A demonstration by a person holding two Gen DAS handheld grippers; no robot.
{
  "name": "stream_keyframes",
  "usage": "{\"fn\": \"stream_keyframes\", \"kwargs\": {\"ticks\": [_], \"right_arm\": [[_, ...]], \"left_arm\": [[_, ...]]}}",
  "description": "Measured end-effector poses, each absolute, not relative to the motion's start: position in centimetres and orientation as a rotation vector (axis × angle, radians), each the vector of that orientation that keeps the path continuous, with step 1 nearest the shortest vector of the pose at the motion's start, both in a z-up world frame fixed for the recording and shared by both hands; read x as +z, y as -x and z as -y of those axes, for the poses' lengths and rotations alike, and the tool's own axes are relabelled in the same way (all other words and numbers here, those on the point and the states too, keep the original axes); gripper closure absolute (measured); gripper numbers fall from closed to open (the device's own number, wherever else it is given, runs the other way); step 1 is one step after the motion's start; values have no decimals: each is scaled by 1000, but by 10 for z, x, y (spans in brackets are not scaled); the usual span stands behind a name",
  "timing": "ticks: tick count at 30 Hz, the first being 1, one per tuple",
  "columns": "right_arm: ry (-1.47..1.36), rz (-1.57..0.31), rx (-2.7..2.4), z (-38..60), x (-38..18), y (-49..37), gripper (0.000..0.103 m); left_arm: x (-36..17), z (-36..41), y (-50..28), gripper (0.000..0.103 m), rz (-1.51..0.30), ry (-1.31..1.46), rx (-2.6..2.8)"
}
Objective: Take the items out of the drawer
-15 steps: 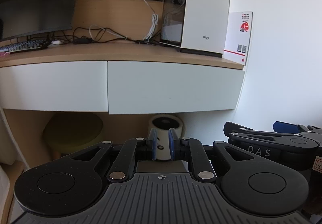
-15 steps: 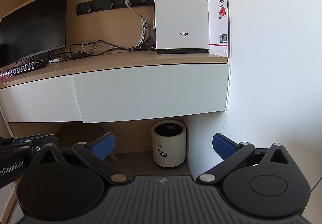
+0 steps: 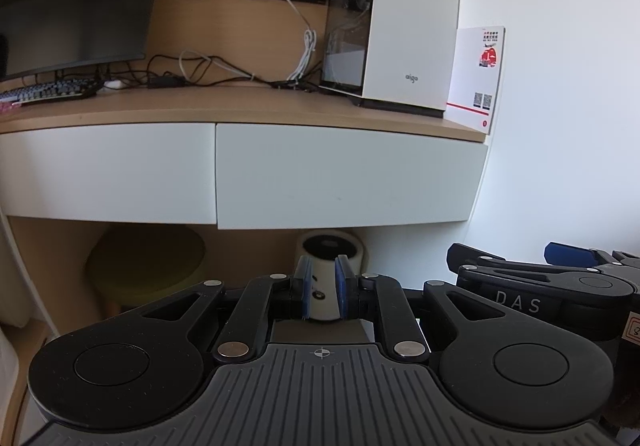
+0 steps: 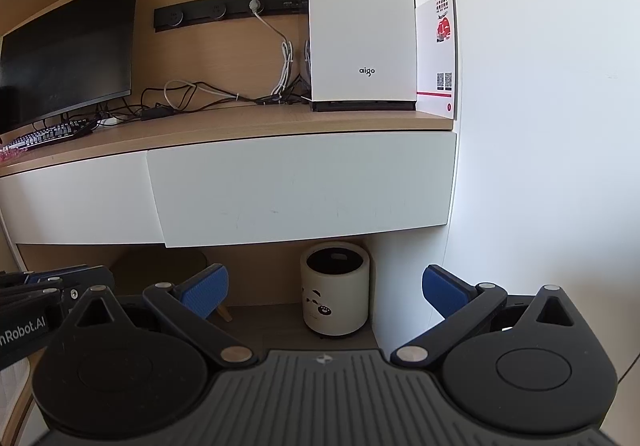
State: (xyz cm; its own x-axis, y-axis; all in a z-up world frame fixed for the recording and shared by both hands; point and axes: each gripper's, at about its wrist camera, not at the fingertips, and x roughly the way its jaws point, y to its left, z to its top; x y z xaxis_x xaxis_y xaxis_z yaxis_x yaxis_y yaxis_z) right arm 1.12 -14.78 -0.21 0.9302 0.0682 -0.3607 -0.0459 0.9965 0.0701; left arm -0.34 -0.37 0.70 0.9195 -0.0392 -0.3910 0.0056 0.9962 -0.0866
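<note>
Two white drawer fronts sit shut under the wooden desktop: the right drawer (image 3: pixel 348 177) (image 4: pixel 300 185) and the left drawer (image 3: pixel 108 173) (image 4: pixel 76 201). No handles show, and whatever is inside is hidden. My left gripper (image 3: pixel 322 292) hovers in front of and below the right drawer, its blue pads drawn close together with nothing between them. My right gripper (image 4: pixel 325 288) is held at about the same height, facing the right drawer with its jaws wide open and empty. Each gripper appears at the edge of the other's view: the right gripper (image 3: pixel 520 258), the left gripper (image 4: pixel 52 278).
On the desk (image 3: pixel 240 105) stand a white computer case (image 3: pixel 400 25), a dark monitor (image 3: pixel 76 5), a keyboard (image 3: pixel 44 91), loose cables and a white card (image 3: pixel 476 77). A white bin (image 4: pixel 336 286) stands under the desk by the right wall (image 4: pixel 540 125). A yellow-green stool (image 3: pixel 148 266) sits to its left.
</note>
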Motion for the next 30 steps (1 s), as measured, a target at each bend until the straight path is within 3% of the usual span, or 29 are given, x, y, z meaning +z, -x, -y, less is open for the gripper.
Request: {"fn": "stream_keyframes", "kwargs": {"ticks": [30], "right_arm": [[-64, -378, 63, 143, -3, -8, 0]], "left_arm": [[9, 3, 1, 88, -411, 87, -26]]}}
